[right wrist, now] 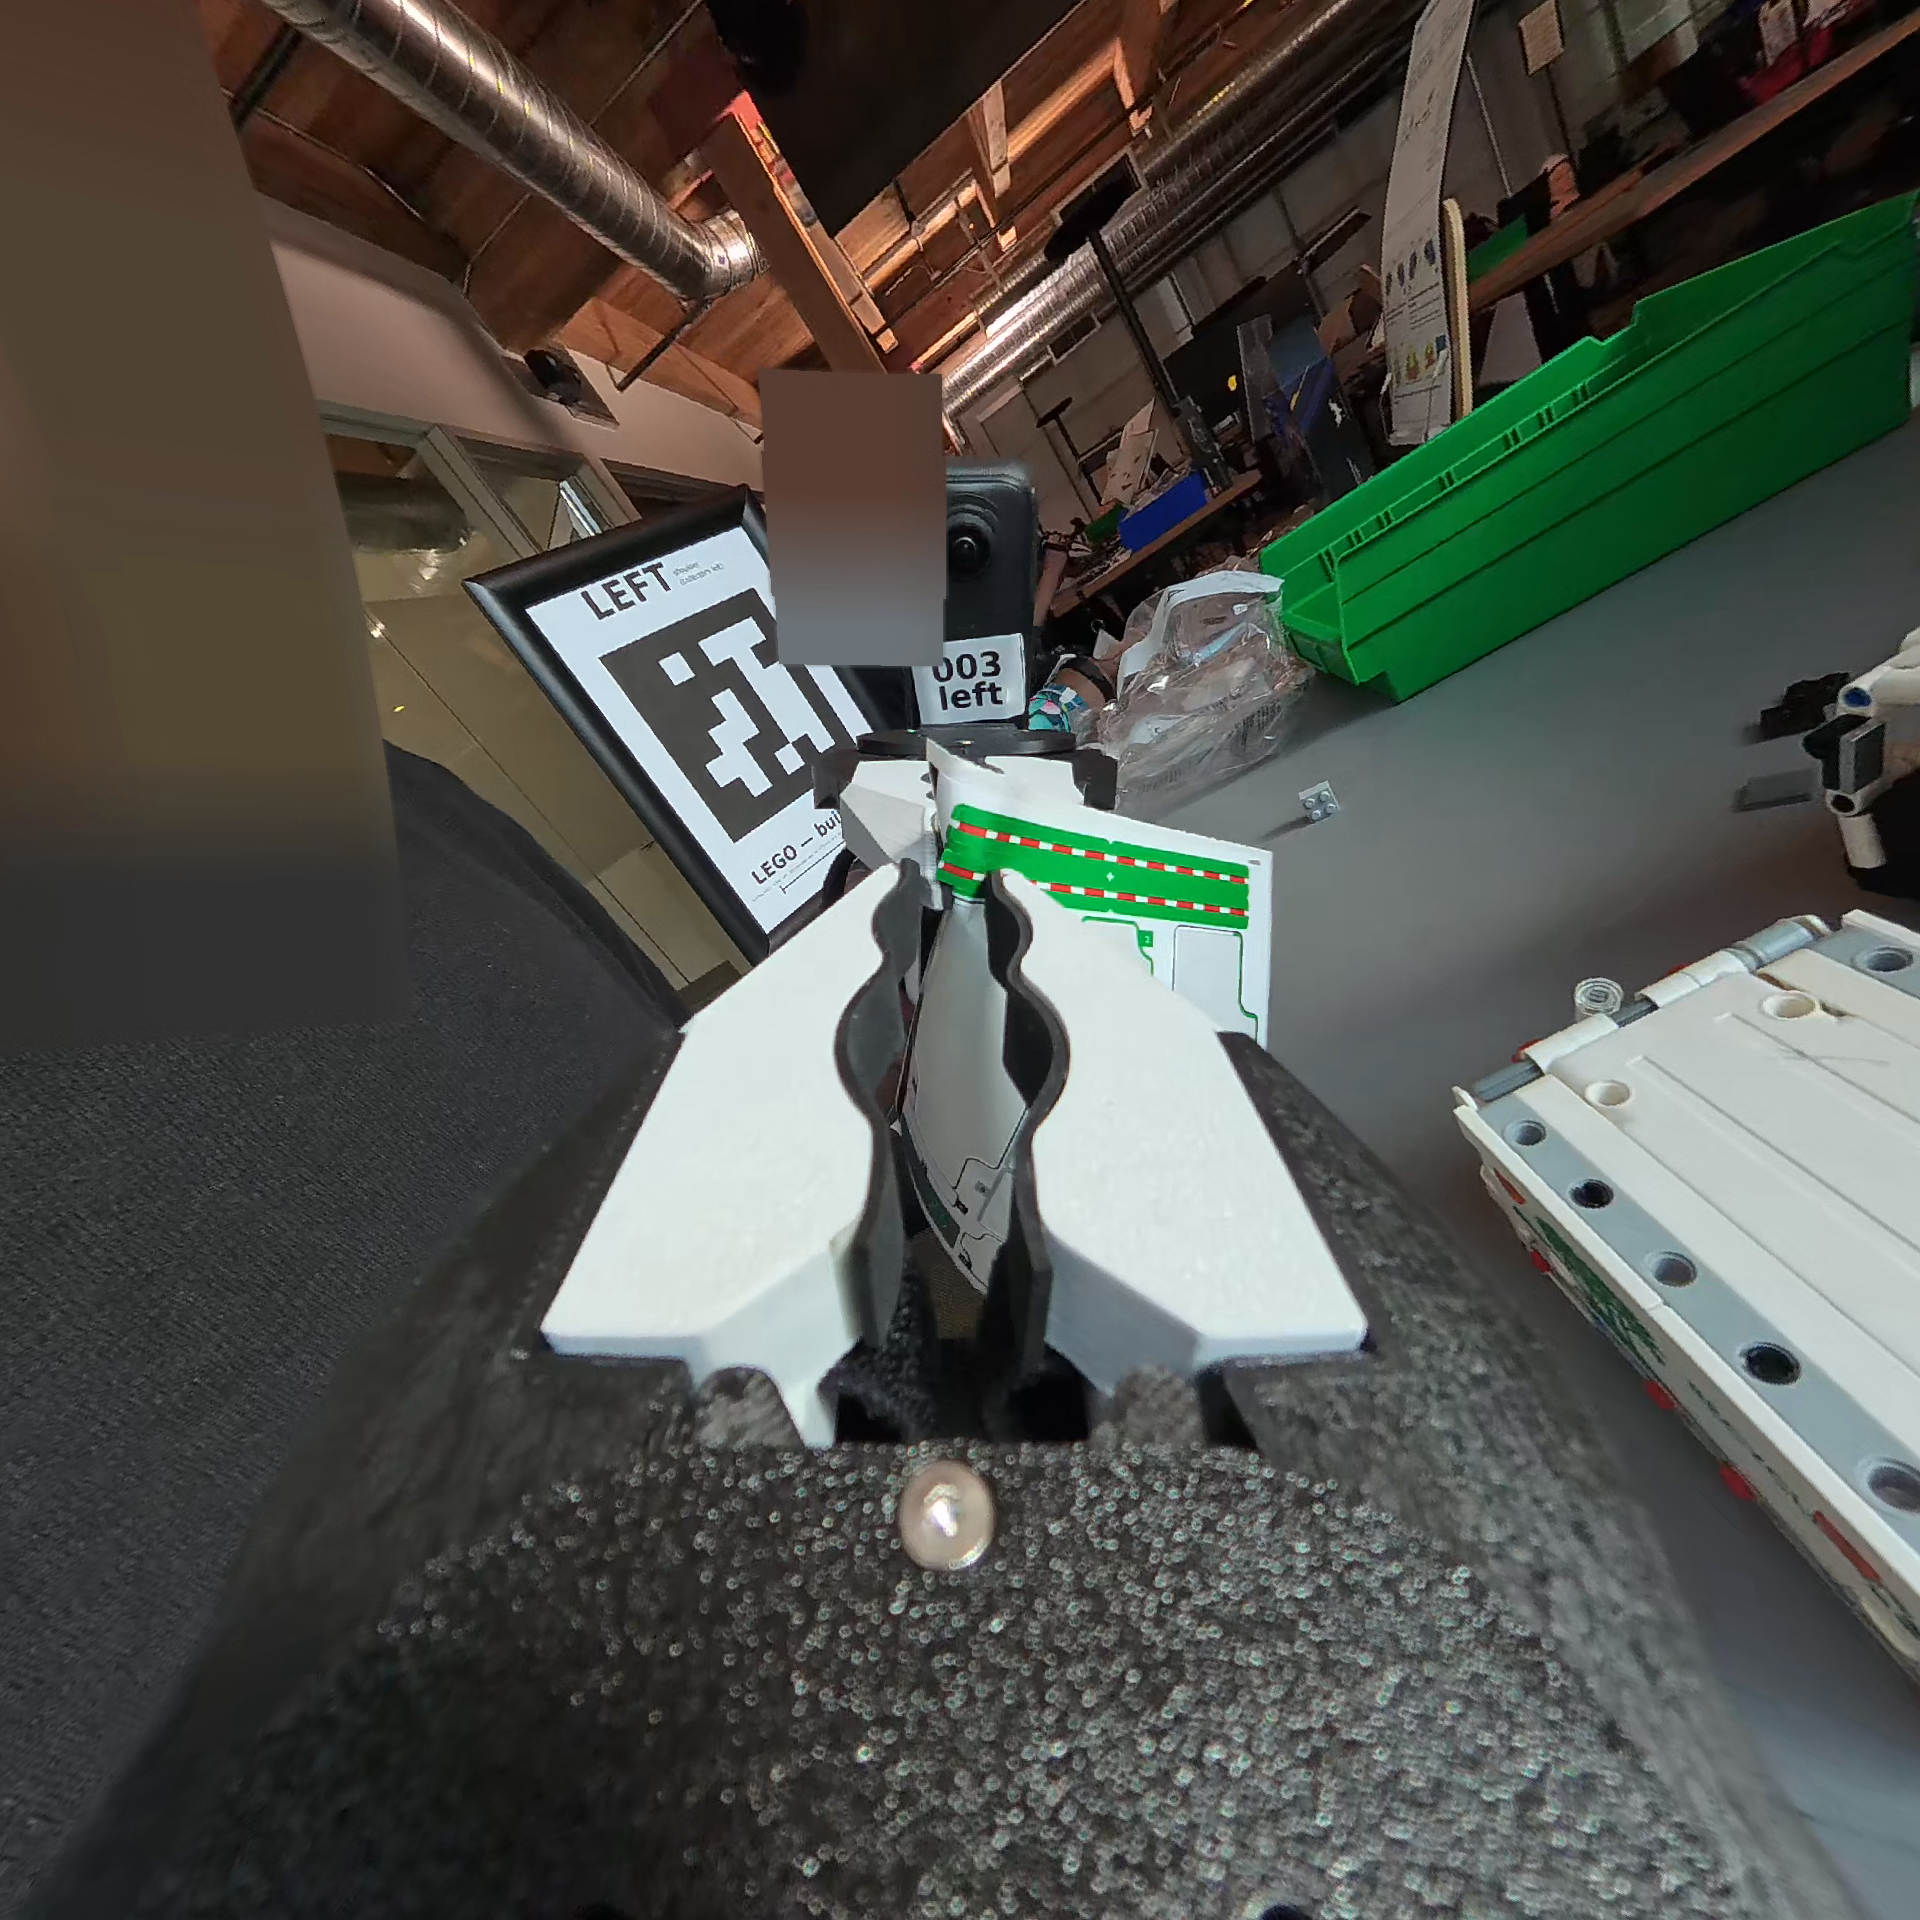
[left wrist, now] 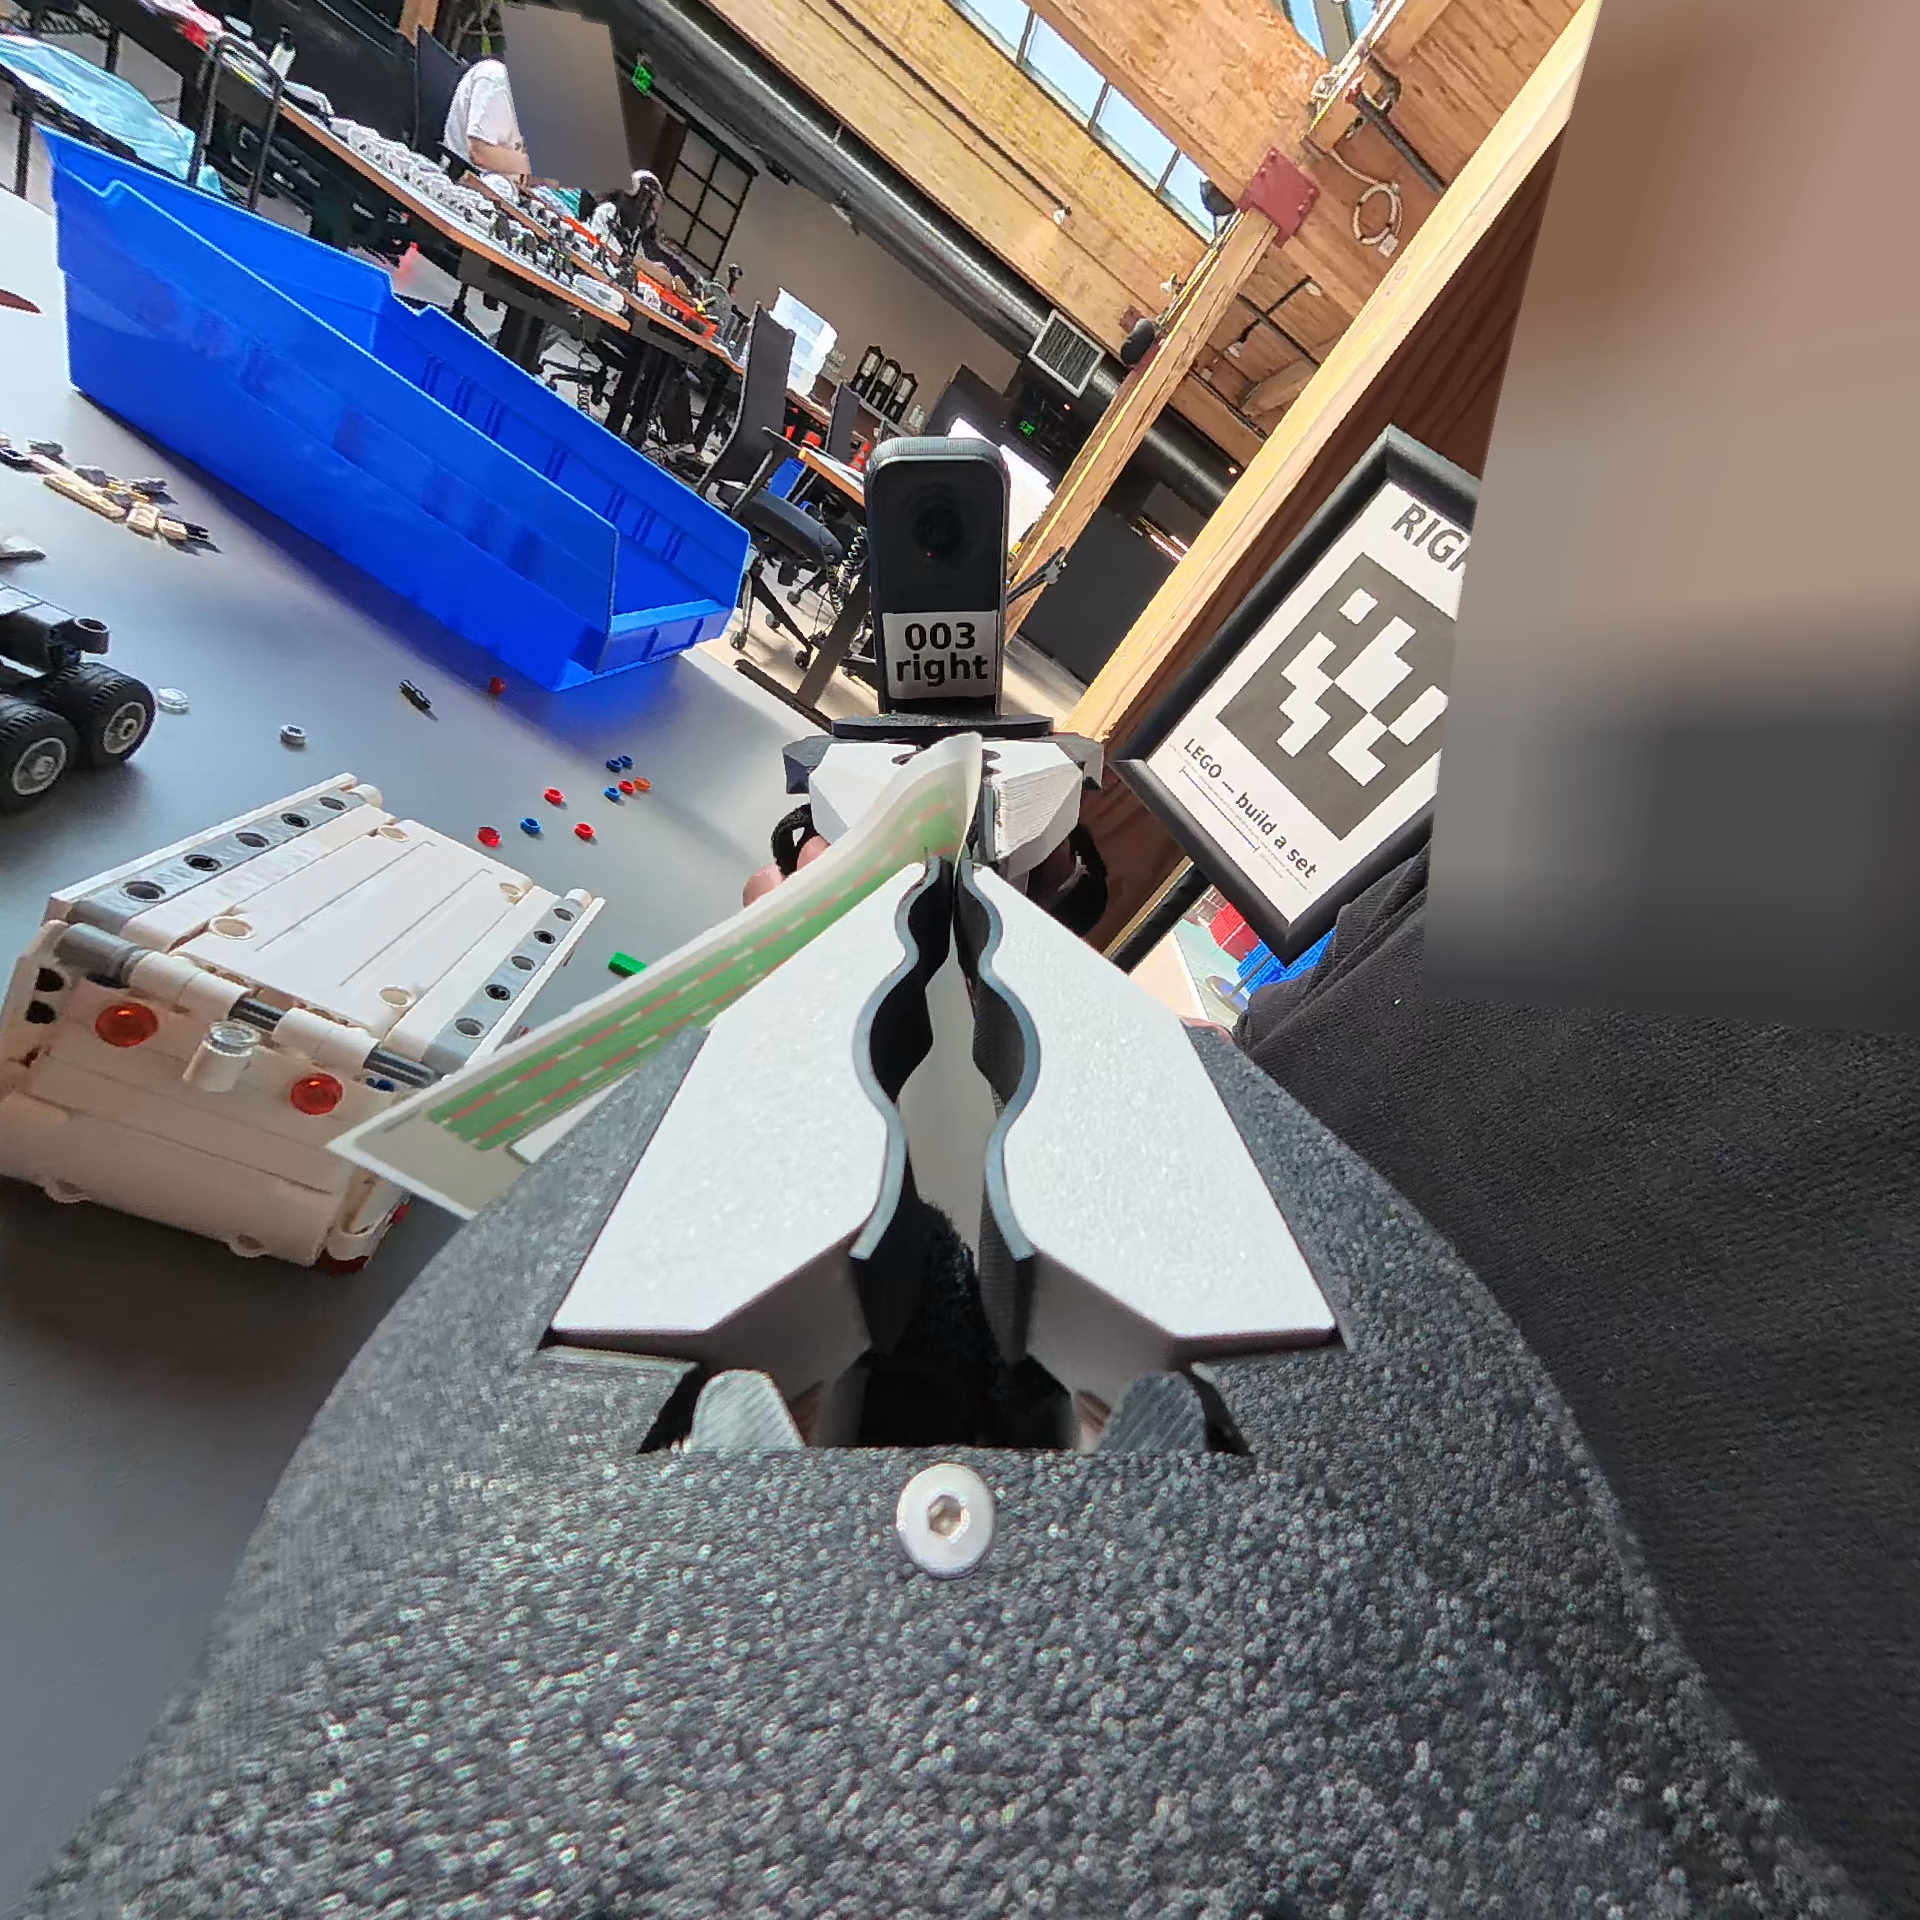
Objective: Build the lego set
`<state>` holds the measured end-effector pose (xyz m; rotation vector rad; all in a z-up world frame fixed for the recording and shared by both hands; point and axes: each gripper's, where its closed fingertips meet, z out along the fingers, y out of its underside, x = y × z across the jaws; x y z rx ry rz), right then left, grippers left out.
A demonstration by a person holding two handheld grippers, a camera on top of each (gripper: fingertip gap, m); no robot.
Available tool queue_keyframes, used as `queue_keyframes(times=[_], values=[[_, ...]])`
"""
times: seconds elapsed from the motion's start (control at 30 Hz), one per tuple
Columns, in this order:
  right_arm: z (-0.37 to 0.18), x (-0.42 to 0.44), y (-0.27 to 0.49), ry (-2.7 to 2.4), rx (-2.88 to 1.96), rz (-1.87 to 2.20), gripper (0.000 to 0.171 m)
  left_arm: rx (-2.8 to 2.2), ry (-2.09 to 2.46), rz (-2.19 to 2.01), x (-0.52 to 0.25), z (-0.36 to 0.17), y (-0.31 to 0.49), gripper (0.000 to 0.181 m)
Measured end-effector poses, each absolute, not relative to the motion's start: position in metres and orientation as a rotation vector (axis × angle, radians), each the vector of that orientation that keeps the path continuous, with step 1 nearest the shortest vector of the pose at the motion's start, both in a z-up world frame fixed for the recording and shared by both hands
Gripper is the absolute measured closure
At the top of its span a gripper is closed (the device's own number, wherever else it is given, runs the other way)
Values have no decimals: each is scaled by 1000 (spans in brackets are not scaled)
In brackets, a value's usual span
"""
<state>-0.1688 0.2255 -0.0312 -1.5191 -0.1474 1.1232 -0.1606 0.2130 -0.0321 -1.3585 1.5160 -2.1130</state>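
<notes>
A white sticker sheet (left wrist: 665,1018) with green and red striped stickers is held in the air between both grippers. My left gripper (left wrist: 951,868) is shut on one edge of it. My right gripper (right wrist: 958,883) faces it tip to tip and is shut on the sheet (right wrist: 1143,914) where a green strip curls at the fingertips. The right gripper also shows in the left wrist view (left wrist: 971,795). The white lego truck body (left wrist: 281,997) lies on the grey table to the left, and it shows at the right in the right wrist view (right wrist: 1714,1195).
A blue bin (left wrist: 364,416) stands at the back left, with a wheeled chassis (left wrist: 62,707) and small loose pieces (left wrist: 582,800) near it. A green bin (right wrist: 1610,468), clear plastic bags (right wrist: 1195,675) and a framed marker sign (right wrist: 707,707) stand behind. A person's dark sleeve (left wrist: 1558,1195) is close. Both grippers' tips are close together, under 4 cm apart.
</notes>
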Motion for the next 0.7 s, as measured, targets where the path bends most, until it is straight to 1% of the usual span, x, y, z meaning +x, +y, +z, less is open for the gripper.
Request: queue_keyframes(times=[0.7], values=[[-39, -162, 227, -121, -1510, 1165, 162, -1379, 1547, -2015, -158, -41, 213, 181]])
